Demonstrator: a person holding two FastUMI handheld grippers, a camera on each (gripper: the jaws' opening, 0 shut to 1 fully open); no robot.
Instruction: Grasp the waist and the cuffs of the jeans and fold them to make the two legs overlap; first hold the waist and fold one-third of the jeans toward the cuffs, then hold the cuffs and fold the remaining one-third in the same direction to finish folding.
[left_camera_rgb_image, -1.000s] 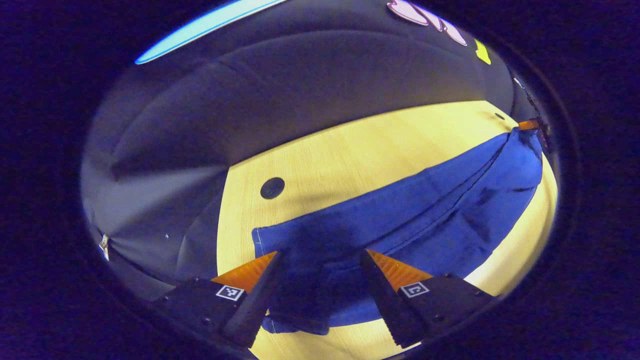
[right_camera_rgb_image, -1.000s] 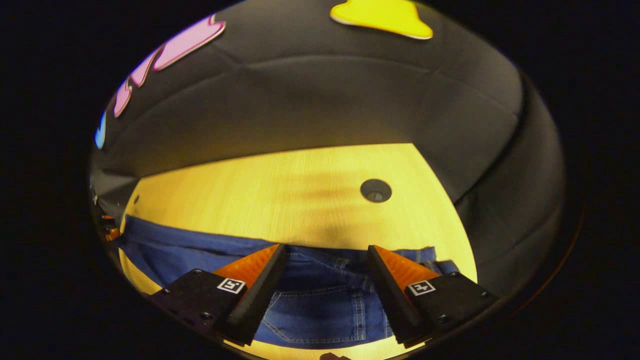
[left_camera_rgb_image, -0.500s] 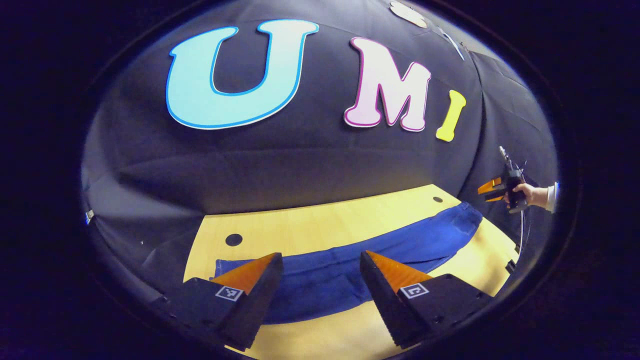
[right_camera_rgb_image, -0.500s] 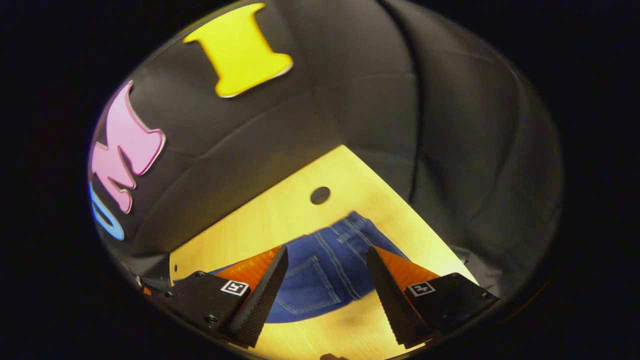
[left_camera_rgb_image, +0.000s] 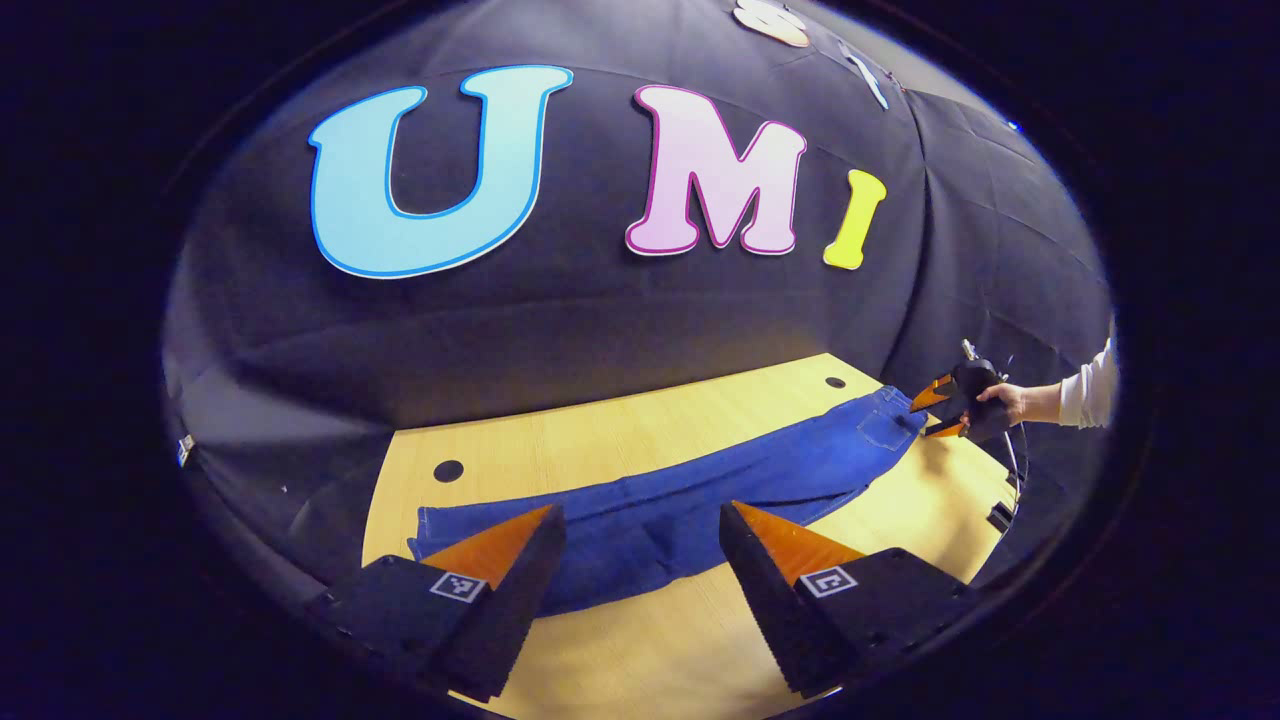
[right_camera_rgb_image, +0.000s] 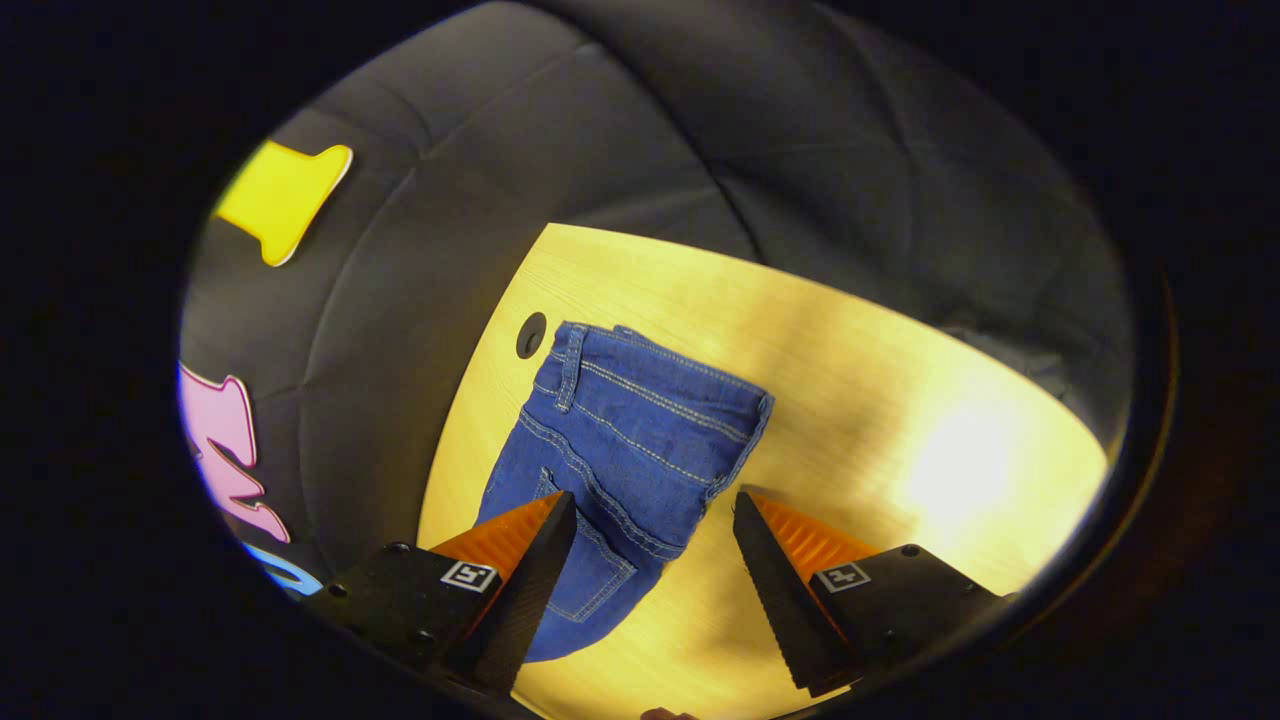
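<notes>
The blue jeans (left_camera_rgb_image: 700, 490) lie flat along the wooden table (left_camera_rgb_image: 600, 440), the legs one over the other, cuffs at the left and waist at the far right. My left gripper (left_camera_rgb_image: 640, 512) hangs open above the cuff end, holding nothing. In the right gripper view the waist of the jeans (right_camera_rgb_image: 640, 420) lies ahead with its back pocket up. My right gripper (right_camera_rgb_image: 653, 498) is open just above that end, apart from the cloth. In the left gripper view the right gripper (left_camera_rgb_image: 945, 408) is by the waist, held by a hand (left_camera_rgb_image: 1000, 400) in a white sleeve.
Round holes sit in the tabletop at the back left (left_camera_rgb_image: 448, 470) and back right (left_camera_rgb_image: 835, 382); one hole (right_camera_rgb_image: 531, 335) is right by the waistband. Black cloth walls close the table's far and side edges. Bare wood (right_camera_rgb_image: 900, 430) stretches beside the waist.
Both grippers have risen and drawn back from the jeans, still open. The right gripper has swung round to face the waist end. The jeans now lie straight and flat.
</notes>
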